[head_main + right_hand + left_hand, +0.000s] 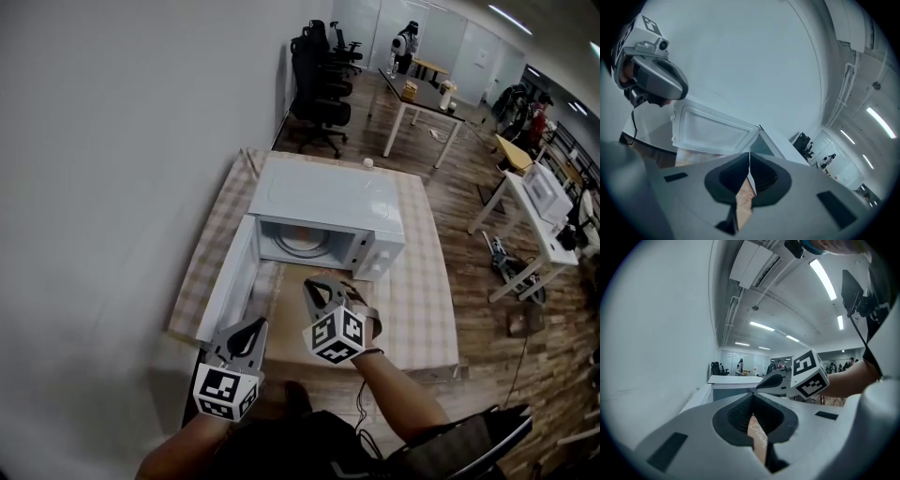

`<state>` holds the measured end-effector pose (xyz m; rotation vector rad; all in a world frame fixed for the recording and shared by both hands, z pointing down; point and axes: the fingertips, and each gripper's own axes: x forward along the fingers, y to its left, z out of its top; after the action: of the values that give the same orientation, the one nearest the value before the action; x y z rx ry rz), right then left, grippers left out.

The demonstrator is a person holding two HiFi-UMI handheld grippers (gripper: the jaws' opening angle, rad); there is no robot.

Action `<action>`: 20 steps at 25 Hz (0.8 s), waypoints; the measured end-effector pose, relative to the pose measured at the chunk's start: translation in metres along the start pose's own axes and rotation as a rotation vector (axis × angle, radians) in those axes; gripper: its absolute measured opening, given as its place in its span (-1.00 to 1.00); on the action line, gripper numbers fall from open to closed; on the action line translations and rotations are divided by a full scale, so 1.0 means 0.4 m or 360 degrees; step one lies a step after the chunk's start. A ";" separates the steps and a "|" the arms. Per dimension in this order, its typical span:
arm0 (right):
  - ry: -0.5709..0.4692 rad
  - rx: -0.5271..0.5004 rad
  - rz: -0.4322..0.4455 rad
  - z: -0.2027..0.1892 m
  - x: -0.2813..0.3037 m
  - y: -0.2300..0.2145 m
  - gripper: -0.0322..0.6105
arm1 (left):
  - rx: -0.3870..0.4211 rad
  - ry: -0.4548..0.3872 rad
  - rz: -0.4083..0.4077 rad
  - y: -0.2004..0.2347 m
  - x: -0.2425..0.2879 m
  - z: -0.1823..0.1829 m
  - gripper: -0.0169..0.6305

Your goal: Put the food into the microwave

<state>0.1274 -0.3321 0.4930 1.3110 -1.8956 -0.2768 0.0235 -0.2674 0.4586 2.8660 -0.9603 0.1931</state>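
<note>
"So, where do your two grippers stand?"

"Taking the left gripper (751, 393) first: its jaws are pressed together at the tips with nothing between them. Through the slit lower down I see only a tan flat sheet with cursive lettering (759, 440) lying below it. Ahead of it and slightly to its left stands the white microwave door (228, 279), swung wide open. My right gripper (749, 155), just beside the left one and a little further forward, is likewise closed and empty."

"And the food?"

"Straight ahead of the right gripper, well apart from both, inside the white box-shaped microwave (328, 199). There's a pale orange round patch (302, 241) on the cavity floor, which I take for the food. It's too small to tell whether a dish sits under it. I'd guess it's light, with a soft top that could slide if tipped. If I had to shift it, I'd pinch the near edge of whatever carries it, low and level, never the food itself. By my reading it's already in; the door is not yet shut."
</note>
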 end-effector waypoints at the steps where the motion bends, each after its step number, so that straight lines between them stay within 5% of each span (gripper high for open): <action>1: -0.0008 0.0019 -0.0006 0.013 -0.023 0.009 -0.85 | -0.0003 -0.0005 -0.0001 -0.001 -0.013 0.004 -0.92; 10: -0.0169 0.0363 -0.0172 0.100 -0.228 0.061 -0.85 | -0.0022 -0.0081 -0.0099 -0.039 -0.118 0.035 -0.92; 20: -0.0339 0.0811 -0.0372 0.065 -0.381 0.075 -0.85 | -0.0023 -0.0124 -0.0145 -0.053 -0.169 0.038 -0.92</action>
<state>0.1105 -0.1939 0.4194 1.9135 -2.0717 -0.0474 -0.0159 -0.2129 0.4315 2.9159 -0.8375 0.0666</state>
